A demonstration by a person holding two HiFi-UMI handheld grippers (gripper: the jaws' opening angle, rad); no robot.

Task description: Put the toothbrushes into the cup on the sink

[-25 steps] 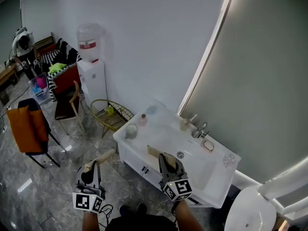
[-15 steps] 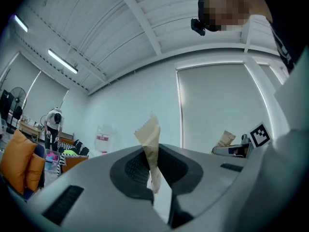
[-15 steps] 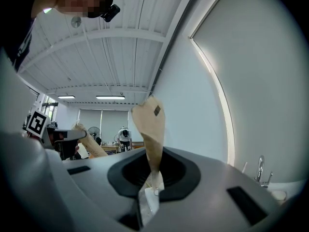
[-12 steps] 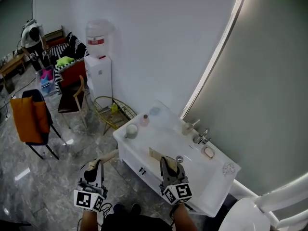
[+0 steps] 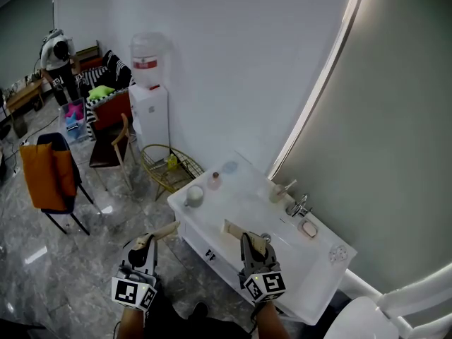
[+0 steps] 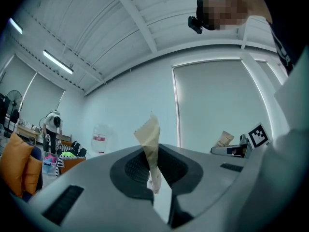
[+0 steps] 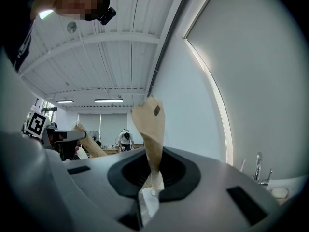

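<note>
In the head view my left gripper (image 5: 144, 248) is shut on a toothbrush in a tan paper wrapper (image 5: 165, 230), held in front of the sink's left corner. My right gripper (image 5: 254, 248) is shut on a second wrapped toothbrush (image 5: 232, 229) over the sink's front edge. A white cup (image 5: 193, 195) stands on the left corner of the white sink (image 5: 311, 288), beyond both grippers. In the left gripper view the wrapper (image 6: 149, 138) sticks up from the shut left gripper (image 6: 152, 167). The right gripper view shows the same: a wrapper (image 7: 149, 129) rising from the right gripper (image 7: 151, 172).
A small pink bottle (image 5: 214, 181), a faucet (image 5: 299, 207) and a soap dish (image 5: 307, 228) are on the sink. A wire basket chair (image 5: 169, 167) and water dispenser (image 5: 150, 97) stand left of it, a toilet (image 5: 367, 322) at right. An orange-draped chair (image 5: 46, 175) stands far left.
Both grippers have drifted a little forward toward the sink, each still carrying its wrapped toothbrush. The head view has shifted slightly with them.
</note>
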